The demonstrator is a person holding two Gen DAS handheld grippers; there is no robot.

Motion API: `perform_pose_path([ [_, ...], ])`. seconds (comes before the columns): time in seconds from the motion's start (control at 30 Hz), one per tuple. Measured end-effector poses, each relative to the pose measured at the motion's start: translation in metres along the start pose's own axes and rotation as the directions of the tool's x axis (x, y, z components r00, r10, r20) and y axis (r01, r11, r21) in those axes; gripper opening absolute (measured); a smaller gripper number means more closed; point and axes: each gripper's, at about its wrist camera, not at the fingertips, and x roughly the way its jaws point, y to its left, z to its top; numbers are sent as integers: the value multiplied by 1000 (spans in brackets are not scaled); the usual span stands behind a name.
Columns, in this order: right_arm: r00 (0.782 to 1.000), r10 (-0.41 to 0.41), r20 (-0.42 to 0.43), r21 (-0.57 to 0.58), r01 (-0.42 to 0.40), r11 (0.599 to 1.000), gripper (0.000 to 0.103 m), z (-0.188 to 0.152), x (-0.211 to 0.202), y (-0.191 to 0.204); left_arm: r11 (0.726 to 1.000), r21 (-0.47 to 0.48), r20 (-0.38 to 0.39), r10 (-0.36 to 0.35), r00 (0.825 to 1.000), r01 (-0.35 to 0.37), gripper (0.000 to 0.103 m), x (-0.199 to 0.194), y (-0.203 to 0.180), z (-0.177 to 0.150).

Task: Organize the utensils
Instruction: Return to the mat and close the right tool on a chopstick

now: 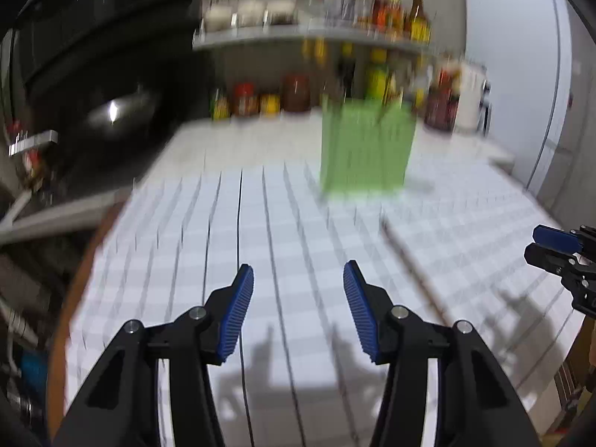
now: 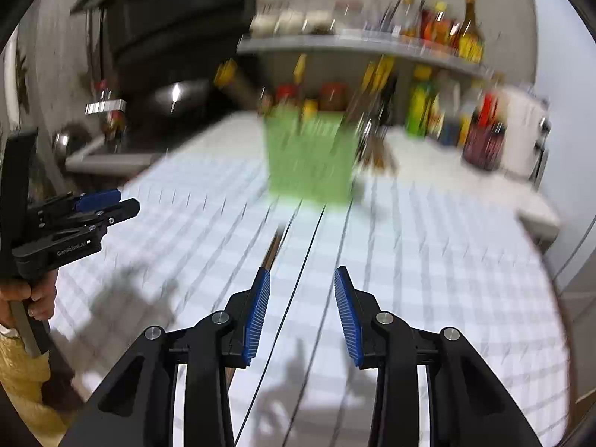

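Both pairs of tongs hung released over the checked tabletop (image 1: 298, 223), nothing between their blue pads. The left tongs (image 1: 298, 279) and the right tongs (image 2: 301, 283) pointed toward a green utensil holder (image 1: 367, 149) standing near the far shelves, with blurred handles poking out. A thin dark utensil (image 1: 413, 260) lay on the cloth between them.

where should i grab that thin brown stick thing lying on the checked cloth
Judging through the blur, the thin brown utensil lies flat on the checked cloth, pointing toward the green holder. Come from above, jaws across its narrow width, near mid-length where the cloth around it is bare. Its exact kind can't be told.
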Motion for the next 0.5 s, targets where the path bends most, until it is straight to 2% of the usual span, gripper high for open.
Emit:
perform_pose_path([
  [0.13, 998, 19, -64, 8, -18, 1000, 38, -32, 12, 20, 999, -35, -111, -22, 994, 19, 50, 9, 2, -44],
  [0.23, 995, 35, -92, 37, -32, 999, 38, -43, 17, 26, 998, -46, -152, -49, 987, 42, 50, 7, 1, -60],
  [0.33, 992, 52, -118, 59, -45, 997, 36, -48, 21, 29, 998, -16, -177, -67, 982, 65, 50, 3, -8, -67],
  [0.43, 989, 63, -137, 59, -55, 997, 23, -50, 27, 33, 995, 13, -186, -99, 978, 103, 50, 4, -19, -64],
  [0.5, 987, 70, -146, 59, -62, 996, 21, -50, 30, 35, 993, 32, -188, -110, 976, 118, 50, 6, -26, -64],
])
